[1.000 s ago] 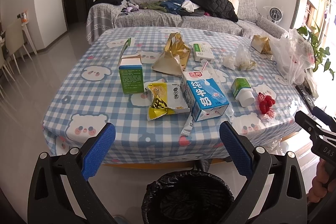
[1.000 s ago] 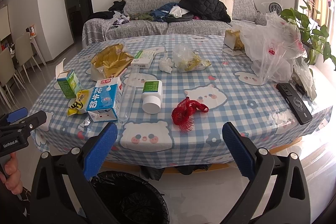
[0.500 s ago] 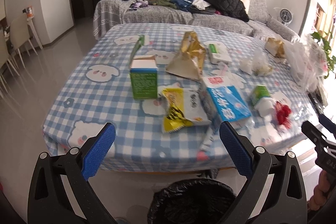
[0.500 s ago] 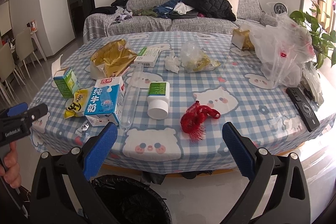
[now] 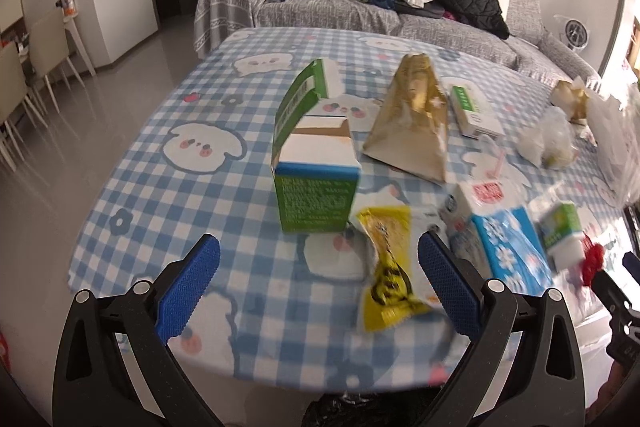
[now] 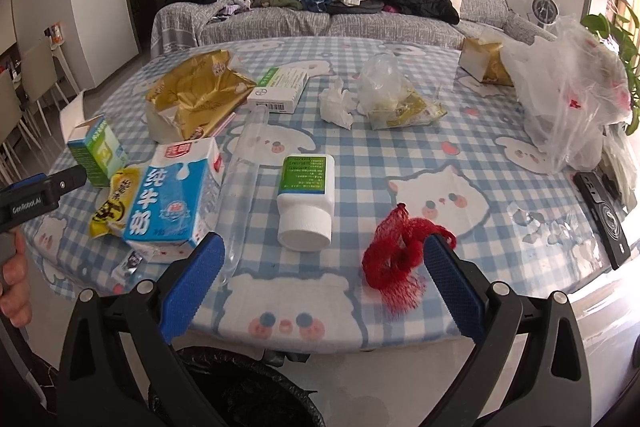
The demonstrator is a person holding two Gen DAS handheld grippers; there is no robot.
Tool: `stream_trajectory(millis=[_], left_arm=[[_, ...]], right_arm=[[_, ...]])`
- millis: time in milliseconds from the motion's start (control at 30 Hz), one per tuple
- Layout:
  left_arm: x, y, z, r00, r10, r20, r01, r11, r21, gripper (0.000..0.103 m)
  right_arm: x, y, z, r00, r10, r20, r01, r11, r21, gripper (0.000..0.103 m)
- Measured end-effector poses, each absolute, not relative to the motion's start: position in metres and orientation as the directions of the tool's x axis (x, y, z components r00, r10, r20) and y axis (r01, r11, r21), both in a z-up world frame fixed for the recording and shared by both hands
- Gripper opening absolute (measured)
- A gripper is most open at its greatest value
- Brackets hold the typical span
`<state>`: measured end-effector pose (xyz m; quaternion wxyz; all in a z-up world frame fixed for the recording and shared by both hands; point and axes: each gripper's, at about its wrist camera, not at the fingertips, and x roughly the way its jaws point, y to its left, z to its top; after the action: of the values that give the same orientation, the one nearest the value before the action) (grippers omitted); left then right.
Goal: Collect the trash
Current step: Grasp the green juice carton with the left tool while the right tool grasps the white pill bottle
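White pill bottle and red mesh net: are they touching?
Apart. The right wrist view shows checked tablecloth between the white pill bottle and the red mesh net.

Bare cloth before green carton [image 5: 316,183]

Left tongs [image 5: 318,281] now nearer the green carton [image 5: 316,183], jaws spread.

Green carton [image 5: 316,183] upright, flap open
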<state>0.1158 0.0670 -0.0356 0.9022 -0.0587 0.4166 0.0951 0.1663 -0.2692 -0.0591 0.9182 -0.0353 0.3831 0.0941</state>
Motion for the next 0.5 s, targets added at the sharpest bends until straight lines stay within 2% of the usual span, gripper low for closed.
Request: stream_trajectory(millis=[333, 500], left_arm=[[0.152, 0.087, -0.053, 0.61, 0.137, -0.781, -0.258, 0.966, -0.033, 0.097], [0.16, 0.091, -0.058, 0.602, 0.139, -0.786, -0.267, 0.963, -0.034, 0.095]], right_arm=[[0.202, -0.259, -0.079, 0.649, 0.152, -0.745, -0.197, 0.98, 0.028, 0.088], [0.214, -0.257, -0.087, 0.63, 0.162, -0.76, -0.202, 0.979, 0.042, 0.079]])
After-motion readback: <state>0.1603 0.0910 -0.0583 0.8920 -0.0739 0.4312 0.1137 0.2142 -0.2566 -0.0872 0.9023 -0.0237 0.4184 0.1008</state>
